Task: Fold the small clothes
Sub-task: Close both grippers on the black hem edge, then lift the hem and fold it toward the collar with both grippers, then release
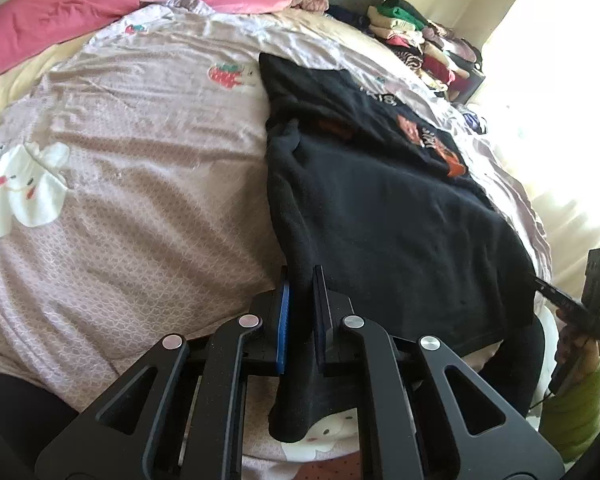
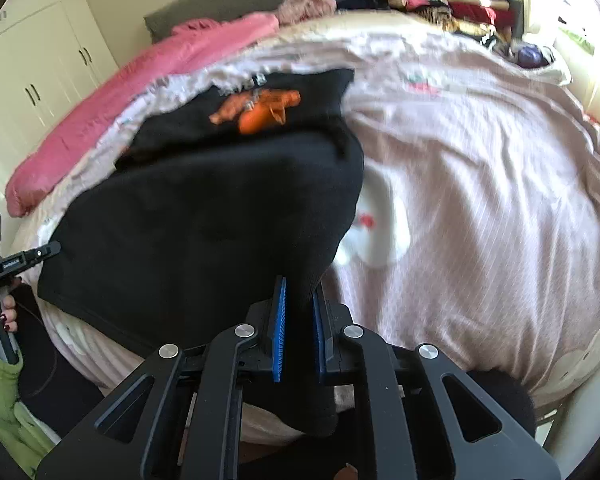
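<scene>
A black shirt (image 1: 380, 220) with an orange print lies spread on a pink bedspread (image 1: 140, 184), hem toward me. My left gripper (image 1: 302, 276) is shut on the shirt's near left corner, and black cloth hangs down between its blue pads (image 1: 283, 320). In the right wrist view the same shirt (image 2: 204, 220) fills the middle. There my right gripper (image 2: 300, 284) is shut on the near right corner, with a fold of cloth pinched between the pads. Each view shows the other gripper at the shirt's far corner: the right gripper (image 1: 544, 283), the left gripper (image 2: 52, 247).
A pink blanket (image 1: 120, 0) lies bunched along the bed's far side. Stacks of folded clothes (image 2: 452, 0) sit at the far corner near a bright window. White wardrobe doors (image 2: 40, 60) stand beyond the bed. A person's hand (image 2: 0, 316) and green sleeve (image 1: 576, 408) hold the grippers.
</scene>
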### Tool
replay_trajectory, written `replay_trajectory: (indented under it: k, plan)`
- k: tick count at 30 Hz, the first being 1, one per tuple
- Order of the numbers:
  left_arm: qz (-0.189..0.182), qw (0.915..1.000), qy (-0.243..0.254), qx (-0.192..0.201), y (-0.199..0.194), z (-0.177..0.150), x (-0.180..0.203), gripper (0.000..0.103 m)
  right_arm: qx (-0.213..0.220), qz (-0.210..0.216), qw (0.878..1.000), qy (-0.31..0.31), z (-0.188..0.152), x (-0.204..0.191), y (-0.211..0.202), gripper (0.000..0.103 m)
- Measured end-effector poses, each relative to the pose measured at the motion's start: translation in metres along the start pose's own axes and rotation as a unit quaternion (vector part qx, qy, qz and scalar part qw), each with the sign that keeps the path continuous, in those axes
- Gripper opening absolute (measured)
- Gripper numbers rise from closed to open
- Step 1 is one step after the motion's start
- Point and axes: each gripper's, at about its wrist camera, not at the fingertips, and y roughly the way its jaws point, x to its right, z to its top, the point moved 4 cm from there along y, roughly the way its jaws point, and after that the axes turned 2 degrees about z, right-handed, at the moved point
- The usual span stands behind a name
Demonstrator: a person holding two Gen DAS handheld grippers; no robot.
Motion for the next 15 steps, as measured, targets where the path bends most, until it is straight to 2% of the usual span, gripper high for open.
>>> replay_trajectory:
  k: [7,15]
  plan:
    - [-0.012,0.9997,-0.003,0.021,-0.016,0.008,0.0,0.004,0.057,0.013,0.998,-0.006,0.029,-0.005,-0.028,0.011]
    - [-0.02,0.9981,-0.005,0.059,-0.026,0.046,0.007,0.003,0.094,0.024,0.995,0.009,0.063,-0.001,-0.037,0.011]
